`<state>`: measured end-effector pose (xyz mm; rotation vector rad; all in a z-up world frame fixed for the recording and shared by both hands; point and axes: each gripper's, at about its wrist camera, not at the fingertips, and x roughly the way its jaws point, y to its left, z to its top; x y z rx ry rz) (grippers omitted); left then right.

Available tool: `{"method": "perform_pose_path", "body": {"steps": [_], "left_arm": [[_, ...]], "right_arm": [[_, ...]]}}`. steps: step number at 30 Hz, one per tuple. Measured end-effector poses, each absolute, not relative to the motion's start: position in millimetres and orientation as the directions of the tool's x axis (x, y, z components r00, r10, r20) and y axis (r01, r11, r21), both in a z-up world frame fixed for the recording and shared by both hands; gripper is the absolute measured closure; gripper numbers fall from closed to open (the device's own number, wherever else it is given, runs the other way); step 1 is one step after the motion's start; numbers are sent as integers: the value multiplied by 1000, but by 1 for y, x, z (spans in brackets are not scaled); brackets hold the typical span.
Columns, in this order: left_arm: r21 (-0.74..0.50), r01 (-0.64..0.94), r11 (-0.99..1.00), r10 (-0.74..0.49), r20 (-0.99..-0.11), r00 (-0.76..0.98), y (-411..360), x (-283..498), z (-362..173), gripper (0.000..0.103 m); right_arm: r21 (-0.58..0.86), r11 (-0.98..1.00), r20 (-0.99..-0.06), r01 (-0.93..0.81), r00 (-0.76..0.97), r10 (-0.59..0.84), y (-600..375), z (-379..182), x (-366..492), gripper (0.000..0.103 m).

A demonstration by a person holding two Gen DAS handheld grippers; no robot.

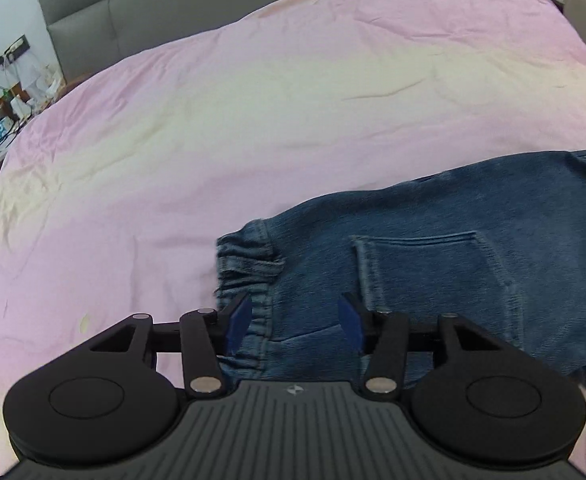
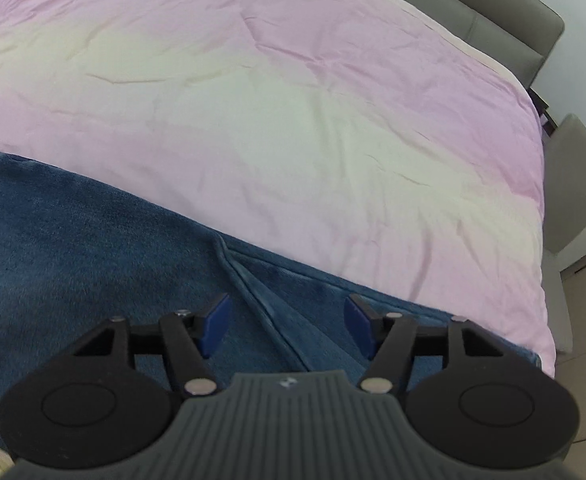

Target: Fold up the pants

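**Both claws poised over the jeans, no grip taken yet**

Nearest the lens in the left wrist view, the left gripper (image 1: 295, 320) sits low over the jeans (image 1: 433, 264) with its blue pads (image 1: 240, 322) spread apart and nothing between them. The elastic waistband (image 1: 245, 276) lies just under the left pad at lower centre, and a back pocket (image 1: 433, 268) shows to the right of it. In the right wrist view the right gripper (image 2: 287, 324) is likewise spread and empty, hovering over the denim (image 2: 93, 260) at the bottom of the frame, where a long seam (image 2: 261, 296) runs up between its pads.

The jeans lie flat along the near edge of the bed, filling the lower right of the left view and the lower left of the right view. Beyond them the pink sheet (image 1: 253, 120) stretches, wrinkled, to the grey headboard (image 1: 105, 12) at the upper left.

This looks like the start of a fold: both tools seem lined up to pinch. Next, each claw likely needs to drop, close on an edge of cloth, the left at the waistband, and lift together so the fabric carries over evenly. Whether the pads touch the denim cannot be told.
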<state>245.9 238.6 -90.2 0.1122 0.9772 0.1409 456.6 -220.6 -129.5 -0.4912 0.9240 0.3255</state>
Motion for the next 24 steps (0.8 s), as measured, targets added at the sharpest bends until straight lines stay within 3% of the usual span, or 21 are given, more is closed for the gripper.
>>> {"method": "perform_pose_path", "body": {"steps": [8, 13, 18, 20, 24], "left_arm": [[74, 102, 992, 4, -826, 563, 121, 247, -92, 44], [77, 160, 984, -17, -856, 517, 72, 253, -114, 44], [79, 124, 989, 12, -884, 467, 57, 264, -135, 44], [56, 93, 994, 7, -889, 457, 57, 268, -140, 44], [25, 52, 998, 0, -901, 435, 57, 273, -144, 44]], "right_arm": [[-267, 900, -822, -343, 568, -28, -383, -112, 405, 46], [-279, 909, -844, -308, 531, -79, -464, -136, 359, 46], [-267, 900, -853, -345, 519, -54, -485, -179, 323, 45], [-273, 889, -850, -368, 525, -44, -482, -196, 316, 40], [-389, 821, -816, -418, 570, -96, -471, -227, 311, 39]]}}
